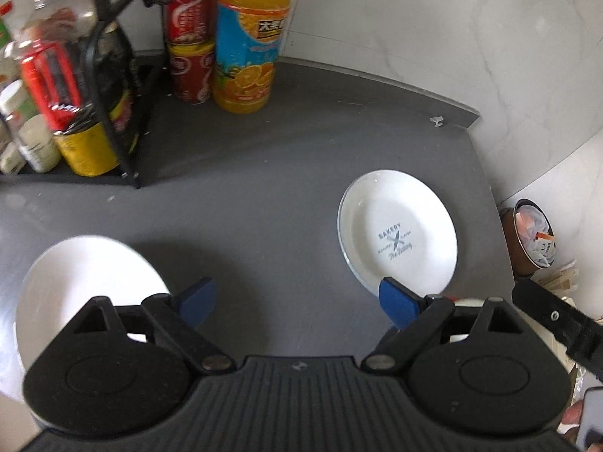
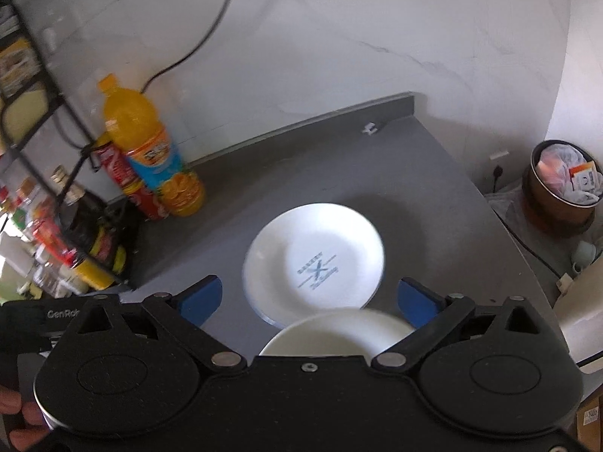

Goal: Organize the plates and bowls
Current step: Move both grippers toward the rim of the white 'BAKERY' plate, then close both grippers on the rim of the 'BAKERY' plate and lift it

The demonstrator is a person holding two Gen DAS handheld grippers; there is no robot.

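Two plates and one bowl show on the grey worktop point(image 1: 264, 196), none of them stacked yet, so the sorting looks barely begun. The printed plate point(image 2: 314, 260) lies flat toward the worktop's right side; in the left wrist view it sits at about two o'clock from the left gripper point(image 1: 297, 301). A plain white plate point(image 1: 86, 282) lies at about nine o'clock of that gripper, partly hidden under its body. A white bowl point(image 2: 339, 331) sits at six o'clock of the printed plate, just beside or slightly overlapping its near rim, right under the right gripper point(image 2: 309, 297).

Both pairs of fingers stand wide apart and hold nothing. The step in hand looks like an approach by the right gripper to the bowl or the printed plate. The next move likely calls for lowering, closing one finger inside and one outside a rim, then lifting level.

The middle of the worktop is open. The worktop's right edge runs near the printed plate, with a bin point(image 2: 565, 184) beyond it; the orange bottle point(image 2: 150, 150) and rack point(image 1: 113, 113) crowd eleven o'clock
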